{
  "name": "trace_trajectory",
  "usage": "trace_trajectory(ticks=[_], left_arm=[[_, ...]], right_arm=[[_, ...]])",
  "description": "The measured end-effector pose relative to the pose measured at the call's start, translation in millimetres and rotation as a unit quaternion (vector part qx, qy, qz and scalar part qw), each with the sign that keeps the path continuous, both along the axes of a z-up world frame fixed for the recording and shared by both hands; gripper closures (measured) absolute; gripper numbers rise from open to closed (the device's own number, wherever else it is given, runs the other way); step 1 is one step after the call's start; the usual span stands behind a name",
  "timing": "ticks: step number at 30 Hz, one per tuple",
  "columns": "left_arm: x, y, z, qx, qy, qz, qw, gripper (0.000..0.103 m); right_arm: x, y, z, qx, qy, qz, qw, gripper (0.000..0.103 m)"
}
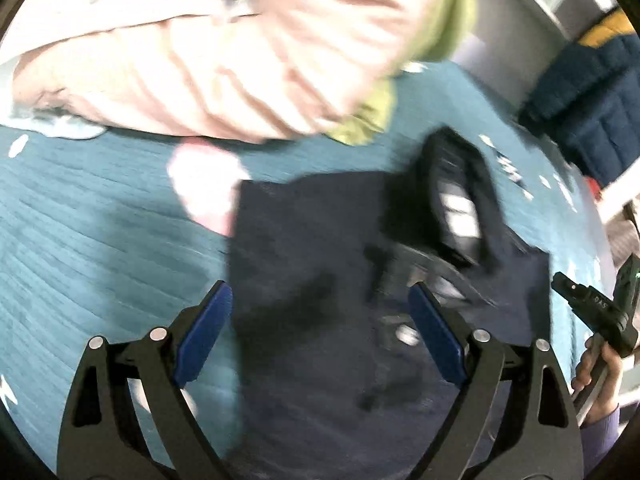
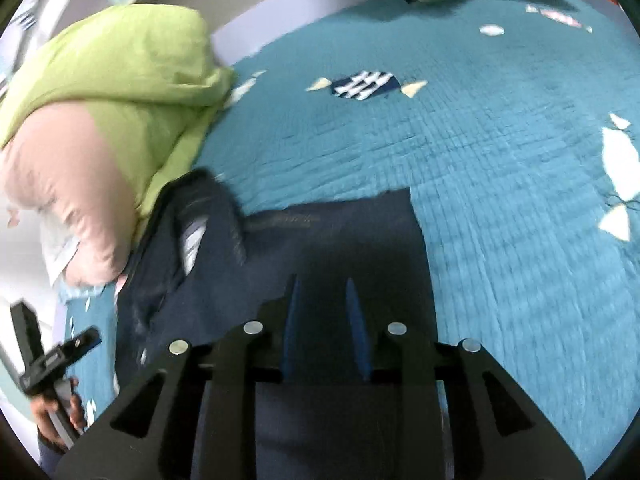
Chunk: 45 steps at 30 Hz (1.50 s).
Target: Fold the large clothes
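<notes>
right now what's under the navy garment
The navy garment lies flat on the teal quilted bedspread, which shows all around it. Its collar end is bunched beside the pink and green bedding. Anything beneath the cloth is covered.

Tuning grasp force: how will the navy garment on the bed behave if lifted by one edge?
Likely floppy: the navy garment lies flat on the teal quilt, with a bunched fold at one end. Probably drapes and sags. The left gripper is open above it.

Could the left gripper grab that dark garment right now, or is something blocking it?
Probably yes. The left gripper is open right over the dark garment, which lies on the teal bedspread. Nothing sits between them; the pink-and-green bedding lies farther back.
</notes>
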<state>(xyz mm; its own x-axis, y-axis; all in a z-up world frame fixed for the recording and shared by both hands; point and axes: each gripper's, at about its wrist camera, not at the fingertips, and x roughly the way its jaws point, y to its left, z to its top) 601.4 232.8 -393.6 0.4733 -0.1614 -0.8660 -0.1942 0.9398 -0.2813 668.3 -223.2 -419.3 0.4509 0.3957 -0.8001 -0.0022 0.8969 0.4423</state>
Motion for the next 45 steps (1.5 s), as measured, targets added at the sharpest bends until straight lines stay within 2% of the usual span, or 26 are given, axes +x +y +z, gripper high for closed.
trace_trajectory(ticks=[3,6,7,10,11,14,22,26,29,31,33,35,39,41,43,45], left_arm=[[9.5,21.3,-18.1,0.0,0.029,0.017,0.9994,0.013],[17.6,31.3,-31.9,0.01,0.048,0.016,0.9987,0.013],[19.5,32.9,-34.2,0.014,0.051,0.015,0.9985,0.013],[29.0,36.6,-41.4,0.009,0.059,0.01,0.9982,0.013],[32.0,38.6,-43.6,0.009,0.061,0.015,0.998,0.013],[42.6,42.3,-47.0,0.011,0.065,0.022,0.9976,0.012],[73.3,37.1,-50.5,0.022,0.073,0.032,0.9965,0.011],[80.6,24.3,-49.9,0.06,0.078,0.024,0.9949,0.011],[86.1,7.0,-51.1,0.11,0.086,-0.003,0.9902,0.013],[89.3,1.8,-51.1,0.121,0.091,-0.011,0.9885,0.016],[92.9,-2.0,-50.2,0.128,0.098,-0.017,0.9868,0.018],[99.5,-8.6,-50.2,0.131,0.105,-0.023,0.9855,0.02],[105.0,-0.4,-48.4,0.106,0.118,-0.018,0.9872,0.025],[107.5,3.3,-44.5,0.104,0.119,-0.017,0.9873,0.036],[108.4,3.9,-37.7,0.112,0.118,-0.023,0.9864,0.044],[109.7,7.3,-35.9,0.11,0.12,-0.023,0.9864,0.046]], right_arm=[[24.2,-1.0,-42.5,0.001,0.069,-0.016,0.997,0.081],[27.2,1.3,-37.2,-0.006,0.064,-0.013,0.998,0.08],[26.1,3.7,-27.4,-0.021,0.058,0.0,0.998,0.077],[23.8,-7.1,-5.1,-0.032,0.03,-0.008,0.999,0.052],[26.0,-9.1,-1.5,-0.033,0.028,-0.012,0.999,0.051],[34.6,-19.2,7.7,-0.061,0.017,-0.028,0.998,0.051],[63.8,-32.8,-13.8,-0.046,0.08,-0.029,0.995,0.05],[73.5,-29.4,-18.9,-0.046,0.1,-0.026,0.994,0.05],[78.3,-23.2,-21.3,-0.063,0.105,-0.02,0.992,0.05],[82.3,-19.3,-26.9,-0.058,0.118,-0.013,0.991,0.05],[82.2,-15.3,-28.1,-0.071,0.122,-0.008,0.99,0.054],[82.9,-10.6,-26.7,-0.082,0.115,0.001,0.99,0.063],[86.3,-9.0,-29.7,-0.097,0.113,-0.004,0.989,0.074],[84.1,-7.5,-23.1,-0.105,0.102,-0.005,0.989,0.089],[79.6,-11.1,-14.1,-0.088,0.088,-0.011,0.992,0.093],[78.5,-13.5,-11.2,-0.077,0.082,-0.008,0.994,0.093]])
